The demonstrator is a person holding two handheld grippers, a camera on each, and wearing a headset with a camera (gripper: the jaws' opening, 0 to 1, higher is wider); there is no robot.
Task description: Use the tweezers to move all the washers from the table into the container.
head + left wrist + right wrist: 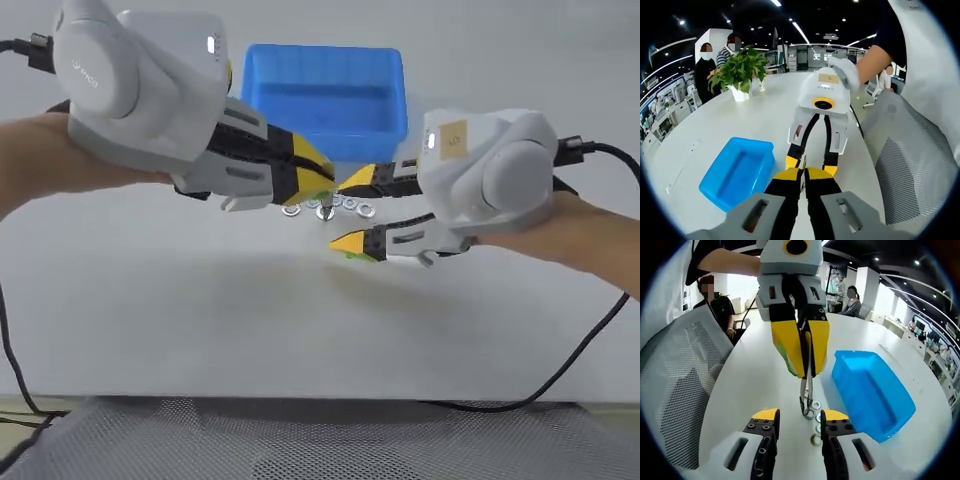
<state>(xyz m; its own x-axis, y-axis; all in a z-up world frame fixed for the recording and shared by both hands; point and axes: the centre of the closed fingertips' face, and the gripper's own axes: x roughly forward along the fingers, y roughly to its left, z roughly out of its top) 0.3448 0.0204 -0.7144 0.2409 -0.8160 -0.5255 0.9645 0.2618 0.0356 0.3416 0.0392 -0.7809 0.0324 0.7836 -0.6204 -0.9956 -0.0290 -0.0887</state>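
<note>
The left gripper [320,173] comes in from the left, and its yellow jaws are squeezed tight on the tweezers [807,385]. The tweezers point down at the white table [200,300]. Their thin tips are right at the washers [817,429], a short row of little metal rings. I cannot tell if the tips pinch one (they are too small to see well). The right gripper [335,215] comes in from the right and faces the left one. Its two jaws are wide apart and hold nothing, with one tip on the far side of the washers and one on the near side. The blue container [325,130] sits on the table just past the washers, on the far side, and no washers show inside it.
</note>
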